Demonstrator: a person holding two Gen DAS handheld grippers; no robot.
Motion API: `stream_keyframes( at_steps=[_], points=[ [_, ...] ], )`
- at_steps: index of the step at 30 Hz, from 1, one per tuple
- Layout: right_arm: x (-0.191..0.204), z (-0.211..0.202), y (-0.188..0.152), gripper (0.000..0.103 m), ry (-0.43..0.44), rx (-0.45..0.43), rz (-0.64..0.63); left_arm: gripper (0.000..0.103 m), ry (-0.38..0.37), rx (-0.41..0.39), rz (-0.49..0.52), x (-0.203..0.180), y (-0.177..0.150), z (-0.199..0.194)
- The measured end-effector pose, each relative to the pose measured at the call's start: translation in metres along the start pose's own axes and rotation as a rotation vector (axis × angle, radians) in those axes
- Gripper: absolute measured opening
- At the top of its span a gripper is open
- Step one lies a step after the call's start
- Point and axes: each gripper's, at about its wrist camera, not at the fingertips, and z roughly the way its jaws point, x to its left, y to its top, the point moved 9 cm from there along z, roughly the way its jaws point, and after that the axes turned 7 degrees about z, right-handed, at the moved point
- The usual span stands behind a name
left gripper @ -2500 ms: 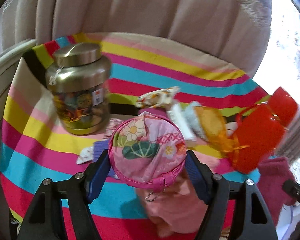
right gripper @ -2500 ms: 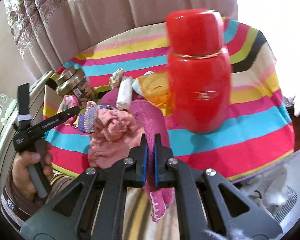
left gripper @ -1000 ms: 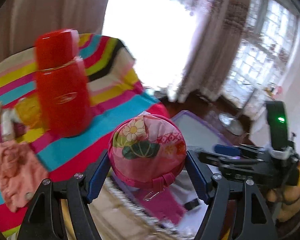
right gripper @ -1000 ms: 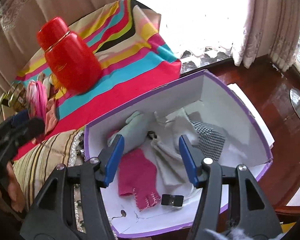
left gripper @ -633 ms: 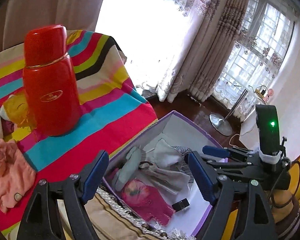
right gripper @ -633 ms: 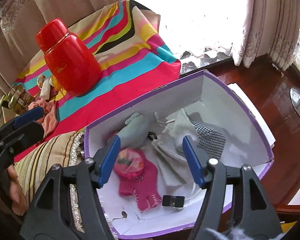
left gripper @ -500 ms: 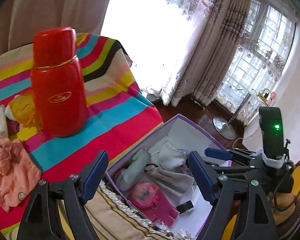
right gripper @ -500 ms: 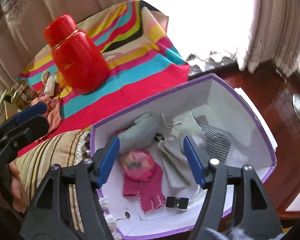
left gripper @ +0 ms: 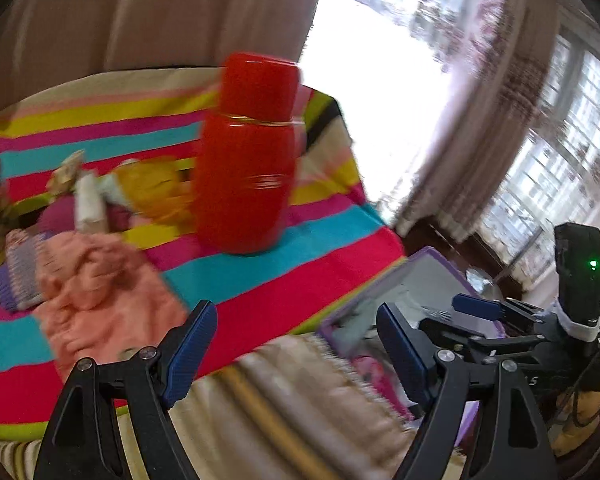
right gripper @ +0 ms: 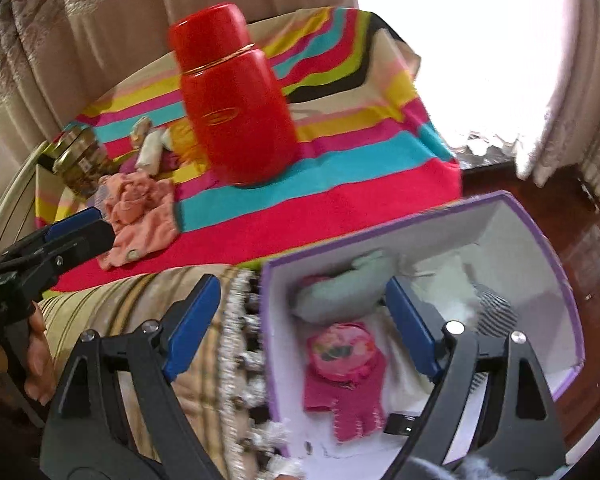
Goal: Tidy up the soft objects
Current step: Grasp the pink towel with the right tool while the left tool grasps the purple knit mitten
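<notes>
My left gripper (left gripper: 296, 350) is open and empty above the edge of the striped tablecloth (left gripper: 300, 276). A salmon cloth (left gripper: 100, 288) and a purple knit piece (left gripper: 18, 276) lie left of it. My right gripper (right gripper: 302, 326) hangs over the left wall of the purple-rimmed white box (right gripper: 512, 232). Its jaws are opening with nothing gripped. In the box lie a pink floral pouch (right gripper: 340, 348) on a pink glove (right gripper: 348, 404), a pale green soft item (right gripper: 340, 290) and white and checked cloths. The salmon cloth (right gripper: 140, 208) sits just beyond the left gripper (right gripper: 76, 220).
A tall red flask (left gripper: 244, 160) (right gripper: 236, 112) stands on the tablecloth, with yellow and white soft items behind it. A metal-lidded jar (right gripper: 80, 160) is at the far left. A beige striped cover with a beaded fringe (right gripper: 236, 340) lies between table and box. The box (left gripper: 432, 276) sits right of the table.
The left gripper let the floral pouch go into the box, then swung left toward the table. The right gripper's jaws widened and it shifted left over the box's wall.
</notes>
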Motion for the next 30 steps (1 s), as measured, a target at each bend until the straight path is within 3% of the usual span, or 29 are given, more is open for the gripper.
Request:
stream_keyframes(
  at_steps=[14, 30],
  points=[
    [0.101, 0.055, 0.005, 0.087, 0.066, 0.084, -0.194, 0.083, 0.157, -0.005, -0.281, 0.147, -0.048, -0.043],
    [0.213, 0.12, 0.022, 0.087, 0.128, 0.104, -0.414, 0.083, 0.275, 0.001, -0.506, 0.261, -0.075, -0.06]
  ],
)
